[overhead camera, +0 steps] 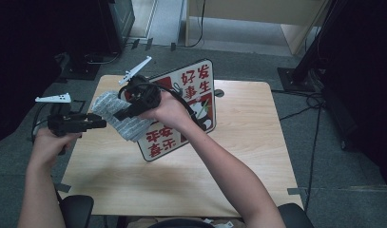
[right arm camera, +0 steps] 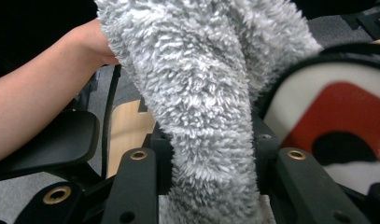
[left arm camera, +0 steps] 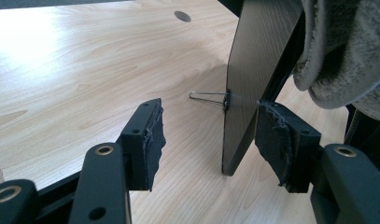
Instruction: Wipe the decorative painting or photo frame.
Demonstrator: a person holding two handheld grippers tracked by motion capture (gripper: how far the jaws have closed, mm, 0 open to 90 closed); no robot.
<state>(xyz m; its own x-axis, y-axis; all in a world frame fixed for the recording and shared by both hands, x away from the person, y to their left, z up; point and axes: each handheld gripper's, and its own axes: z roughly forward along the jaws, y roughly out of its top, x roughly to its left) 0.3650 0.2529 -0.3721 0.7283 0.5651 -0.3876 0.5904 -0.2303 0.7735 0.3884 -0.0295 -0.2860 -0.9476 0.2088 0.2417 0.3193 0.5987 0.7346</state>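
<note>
Right claw (overhead camera: 120, 115) clamped tight on my grey fluffy cloth (overhead camera: 116, 115); in the right gripper view the pile bulges up between both jaws (right arm camera: 211, 154). Cloth sits at about 9 o'clock of the table (overhead camera: 238, 142), pressed against the face of the printed board (overhead camera: 188, 107), near its left edge. Board is white with red characters and a red patch, standing tilted on the tabletop, its top leaning toward 12 o'clock. Left claw (left arm camera: 208, 135) spread apart, holding nothing: one pad (left arm camera: 152, 140) on the free side, the other (left arm camera: 276, 140) just beside the board's dark back, the board's edge (left arm camera: 243, 102) standing between them. Thin wire loop (left arm camera: 206, 96) sticks out of that back and slopes down to the wood. Cloth hangs at the 1 o'clock corner of the left gripper view (left arm camera: 346, 51). From the high view, left claw (overhead camera: 101, 123) comes in from 9 o'clock, my left hand (overhead camera: 51, 142) off the table's edge; right hand (overhead camera: 167, 108) reaches across the board's face. Small dark hole (overhead camera: 218, 93) in the tabletop at 12 o'clock, just beside the board's right edge.
</note>
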